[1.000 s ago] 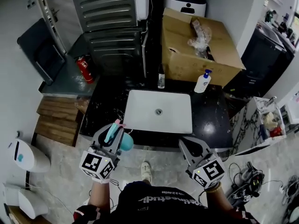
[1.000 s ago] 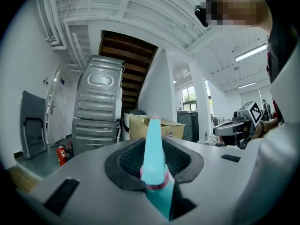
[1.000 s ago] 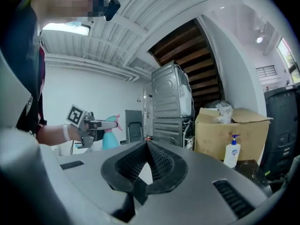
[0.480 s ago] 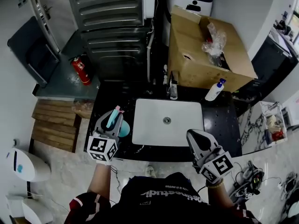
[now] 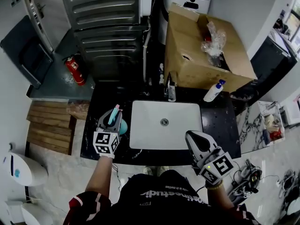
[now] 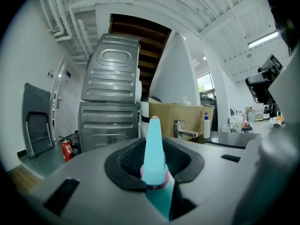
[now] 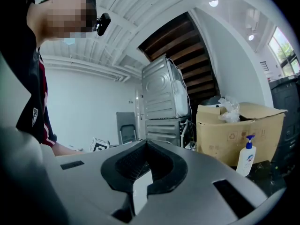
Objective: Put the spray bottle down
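A turquoise spray bottle with a pink-tipped nozzle sits between the jaws of my left gripper, which is shut on it. The bottle hangs over the left part of the black counter, just left of the white sink. In the left gripper view the bottle's nozzle points forward between the dark pads of the left gripper. My right gripper is at the counter's front edge to the right of the sink, shut and holding nothing. Its closed tips also show in the right gripper view.
A faucet and a white pump bottle stand behind the sink. An open cardboard box is at the back right. Grey stacked machines and a red fire extinguisher are at the back left.
The left gripper has carried the spray bottle forward and down, from in front of the counter to over its left part. The right gripper has also come forward to the counter's edge.
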A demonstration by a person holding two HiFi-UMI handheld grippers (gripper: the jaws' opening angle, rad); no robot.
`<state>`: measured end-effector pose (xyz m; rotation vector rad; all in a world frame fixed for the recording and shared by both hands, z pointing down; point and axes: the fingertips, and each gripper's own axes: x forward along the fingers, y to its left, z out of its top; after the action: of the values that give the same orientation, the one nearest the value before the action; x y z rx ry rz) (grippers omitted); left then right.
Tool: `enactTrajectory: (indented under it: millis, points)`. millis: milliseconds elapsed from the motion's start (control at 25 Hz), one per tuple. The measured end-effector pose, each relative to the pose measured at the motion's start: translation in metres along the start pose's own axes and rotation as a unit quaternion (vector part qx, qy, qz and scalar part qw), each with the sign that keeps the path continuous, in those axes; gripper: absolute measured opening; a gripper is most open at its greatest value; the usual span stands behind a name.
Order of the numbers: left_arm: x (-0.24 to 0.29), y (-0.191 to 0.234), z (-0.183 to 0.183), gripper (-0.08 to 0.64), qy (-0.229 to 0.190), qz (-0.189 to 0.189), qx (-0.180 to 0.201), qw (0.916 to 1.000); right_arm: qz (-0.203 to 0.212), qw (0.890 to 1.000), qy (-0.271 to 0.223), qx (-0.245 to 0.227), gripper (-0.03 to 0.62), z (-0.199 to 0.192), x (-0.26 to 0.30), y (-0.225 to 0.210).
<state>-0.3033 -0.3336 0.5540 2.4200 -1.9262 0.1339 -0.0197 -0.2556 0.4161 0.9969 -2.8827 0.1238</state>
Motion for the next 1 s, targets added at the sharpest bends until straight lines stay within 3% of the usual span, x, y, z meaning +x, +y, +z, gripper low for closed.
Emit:
enactTrajectory:
  millis: [240,480,600,800,1000]
  points:
    - [0.008,-0.007,-0.001,0.110,-0.028,-0.010,0.046,0.9985,0.006,1.000,-0.001,0.005,0.038,-0.002,0.009,-0.001]
    - [0.007,-0.008,0.000,0.112,-0.041,-0.003,0.057,0.9975,0.013,1.000,0.010,0.015,0.038,-0.011,0.017,0.000]
    - [0.005,-0.007,0.001,0.115,-0.038,-0.004,0.047,0.9981,0.021,1.000,0.009,0.014,0.038,-0.007,0.023,0.002]
    - [0.004,-0.004,-0.002,0.125,-0.034,-0.013,-0.002,0.9994,0.026,1.000,0.003,0.009,0.038,-0.001,0.028,0.001]
    - [0.000,-0.008,-0.003,0.198,-0.027,-0.019,-0.003,0.9995,0.028,0.999,0.010,0.011,0.038,-0.003,0.029,0.001]
